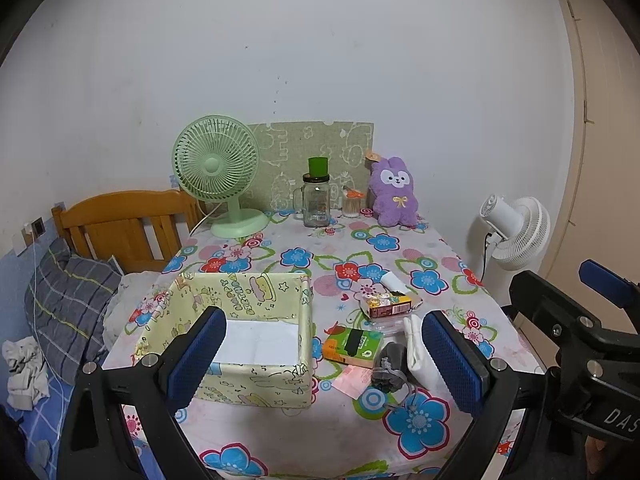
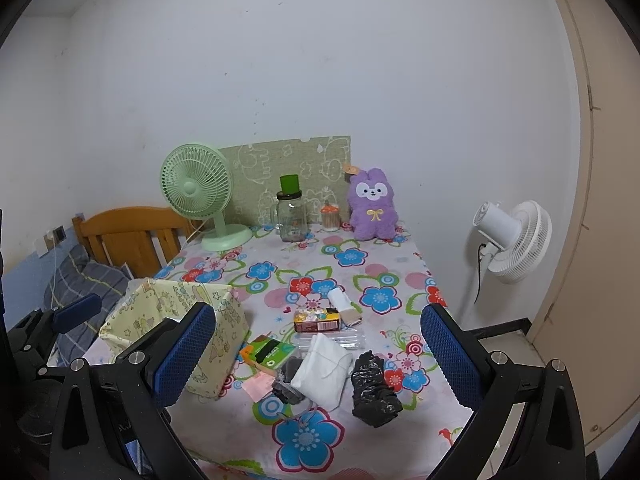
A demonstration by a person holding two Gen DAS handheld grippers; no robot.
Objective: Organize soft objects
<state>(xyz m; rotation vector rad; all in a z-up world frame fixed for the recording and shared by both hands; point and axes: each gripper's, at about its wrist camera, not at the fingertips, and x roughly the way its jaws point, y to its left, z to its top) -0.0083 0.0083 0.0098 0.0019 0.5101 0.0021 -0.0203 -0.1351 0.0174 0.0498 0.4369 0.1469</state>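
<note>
Both grippers' fingers [image 1: 456, 362] [image 2: 456, 354] gape, empty; the left hides the black bag [image 2: 374, 390].

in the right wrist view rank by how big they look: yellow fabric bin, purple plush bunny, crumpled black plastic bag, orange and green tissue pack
1. Yellow fabric storage bin
2. Purple plush bunny and crumpled black plastic bag: alike, and the bag is nearer, so unranked
3. Orange and green tissue pack

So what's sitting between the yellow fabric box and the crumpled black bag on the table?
In the right wrist view, between the fabric box and the black bag lie a green-orange packet, a grey bundle and a white cloth.
</note>
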